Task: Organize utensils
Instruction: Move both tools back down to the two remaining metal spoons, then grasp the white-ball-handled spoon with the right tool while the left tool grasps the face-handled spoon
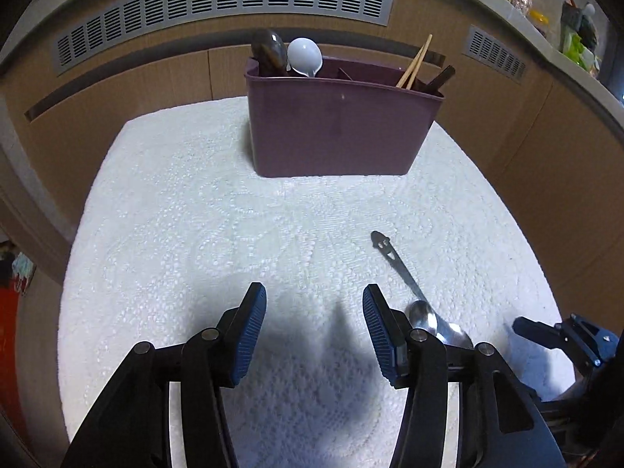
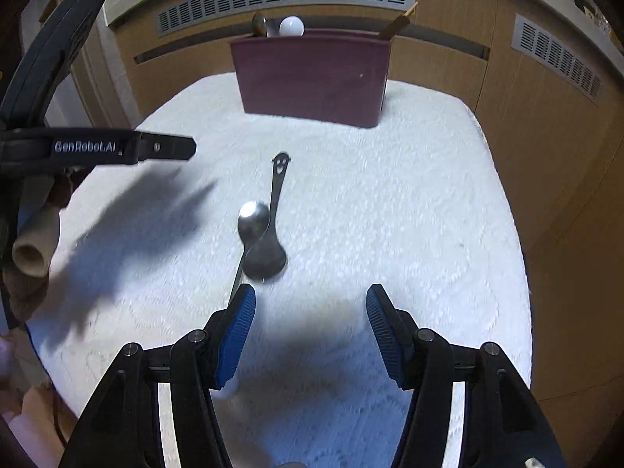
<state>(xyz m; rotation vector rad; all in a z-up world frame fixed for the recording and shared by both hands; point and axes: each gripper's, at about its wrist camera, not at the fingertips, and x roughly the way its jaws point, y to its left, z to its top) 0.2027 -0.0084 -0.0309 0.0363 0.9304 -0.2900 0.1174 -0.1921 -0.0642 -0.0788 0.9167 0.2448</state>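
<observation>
Two metal spoons lie crossed on the white lace cloth: one with a smiley-face handle [image 2: 277, 179], and a plain spoon [image 2: 253, 218] whose bowl rests on it. In the left wrist view the smiley spoon [image 1: 394, 263] lies just right of my left gripper [image 1: 314, 308], which is open with only cloth between its fingers. My right gripper [image 2: 310, 304] is open too and holds nothing. The plain spoon's handle runs down beside its left finger [image 2: 238, 323]. A purple utensil caddy [image 1: 335, 128] stands at the far edge of the cloth, with a dark ladle [image 1: 269, 52], a white spoon [image 1: 306, 56] and chopsticks [image 1: 415, 64] in it.
The cloth-covered table [image 2: 429, 214] ends in rounded edges, with wooden panelling and grey vents [image 1: 222, 4] behind the caddy. My left gripper [image 2: 167, 148] reaches in from the left of the right wrist view. The right one shows at the right edge [image 1: 546, 331] of the left wrist view.
</observation>
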